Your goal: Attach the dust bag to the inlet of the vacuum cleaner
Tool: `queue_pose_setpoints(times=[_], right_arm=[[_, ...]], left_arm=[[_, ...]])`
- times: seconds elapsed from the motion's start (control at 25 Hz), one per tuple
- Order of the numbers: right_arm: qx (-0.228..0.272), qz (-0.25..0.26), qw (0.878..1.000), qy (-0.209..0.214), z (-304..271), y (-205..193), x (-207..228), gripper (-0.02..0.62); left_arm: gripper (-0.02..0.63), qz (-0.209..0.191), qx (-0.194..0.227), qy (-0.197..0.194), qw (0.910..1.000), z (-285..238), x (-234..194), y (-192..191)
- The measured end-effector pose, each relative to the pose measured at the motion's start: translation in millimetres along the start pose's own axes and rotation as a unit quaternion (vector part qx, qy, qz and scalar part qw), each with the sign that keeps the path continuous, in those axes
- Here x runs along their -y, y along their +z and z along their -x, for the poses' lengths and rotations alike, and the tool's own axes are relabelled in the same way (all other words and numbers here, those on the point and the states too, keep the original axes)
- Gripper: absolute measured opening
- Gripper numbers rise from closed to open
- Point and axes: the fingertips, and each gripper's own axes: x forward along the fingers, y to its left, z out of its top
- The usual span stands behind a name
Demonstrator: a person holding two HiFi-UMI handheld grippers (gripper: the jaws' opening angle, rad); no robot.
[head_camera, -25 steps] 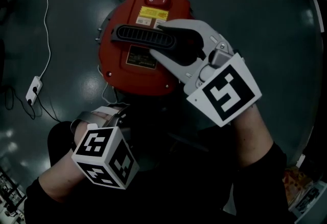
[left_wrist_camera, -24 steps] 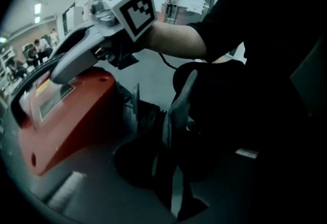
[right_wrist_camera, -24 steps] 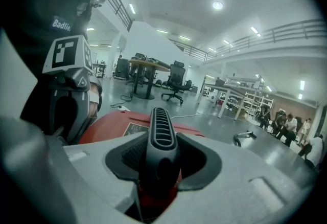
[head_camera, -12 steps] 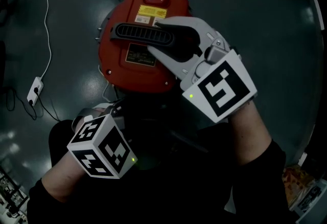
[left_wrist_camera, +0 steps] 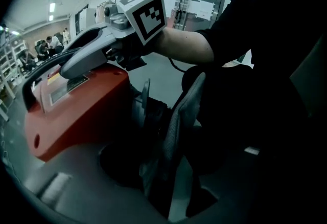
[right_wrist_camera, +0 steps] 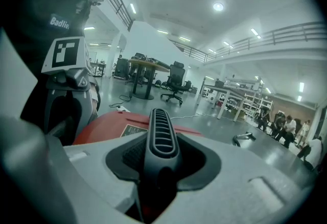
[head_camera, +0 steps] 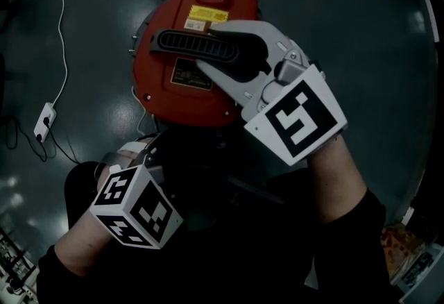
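left gripper view alone: grey dust bag (left_wrist_camera: 180,118)

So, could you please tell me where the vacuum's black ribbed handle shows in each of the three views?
Head view: handle upper centre, across the red vacuum top.
Left gripper view: upper left, mostly under the right gripper's fingers.
Right gripper view: dead centre, running away between the fingers.
Shared landmark: the red vacuum top.

Smooth red plastic vacuum cleaner (head_camera: 163,98)
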Motion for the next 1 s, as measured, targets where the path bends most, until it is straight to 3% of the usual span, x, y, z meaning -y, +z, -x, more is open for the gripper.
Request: queue_pose_setpoints(times=[0.12,0.44,0.6,0.76,0.92,1.0], right_arm=[[0.0,0.0,1.0,-0.001,1,0,0,0.143],[-0.006,0.004,1.0,-0.001,7,0,0,0.147],[-0.021,-0.011,1.0,0.003,27,3,1,0.166],[0.005,-0.113,0.992,-0.049,71,28,16,0.169],[0.027,-0.189,0.976,-0.102,133,65,19,0.169],[0.029,-0.229,0.964,-0.129,167,87,12,0.167]], left_arm=[[0.282,-0.013,-0.012,-0.026,0.9995,-1,7,-3],[0.319,-0.03,0.0,-0.048,0.9984,19,16,5],[0.321,-0.009,0.035,-0.044,0.9984,47,10,18],[0.314,0.025,0.106,-0.018,0.9939,92,-7,53],[0.299,0.047,0.187,0.008,0.9812,151,2,94],[0.293,0.074,0.206,0.027,0.9754,183,7,103]])
